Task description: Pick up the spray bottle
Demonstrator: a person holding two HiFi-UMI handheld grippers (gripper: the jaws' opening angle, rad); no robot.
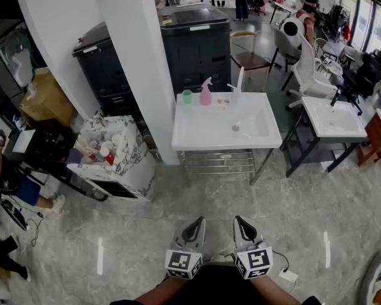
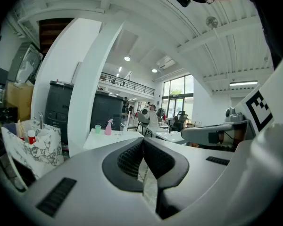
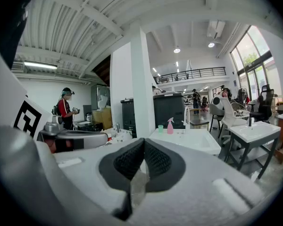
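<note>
The left gripper (image 1: pixel 195 226) is held low in front of the body, its jaws pressed together on nothing. The right gripper (image 1: pixel 240 225) beside it is closed and empty in the same way. The spray bottle (image 1: pixel 205 92), a pink one, is seen well apart from both. It stands upright on the back edge of the white basin (image 1: pixel 197 135), with a green cup (image 1: pixel 187 96) just beside it on the left and the tap (image 1: pixel 239 80) further to the right.

Two risks can be expected. If the bottle is reached with closed jaws, it would probably be pushed over into the basin. If the jaws are opened wide near it, the cup could be knocked by the left one. The narrow neck may also slip when gripped too high.

At the far left a marbled stand (image 1: pixel 124 164) with small cups is found, then a white pillar (image 1: pixel 136 56) close to the basin's left side, so an approach from there is limited. A dark cabinet (image 1: pixel 197 43) stands behind, and a second basin (image 1: pixel 333 118) is placed at the right.
</note>
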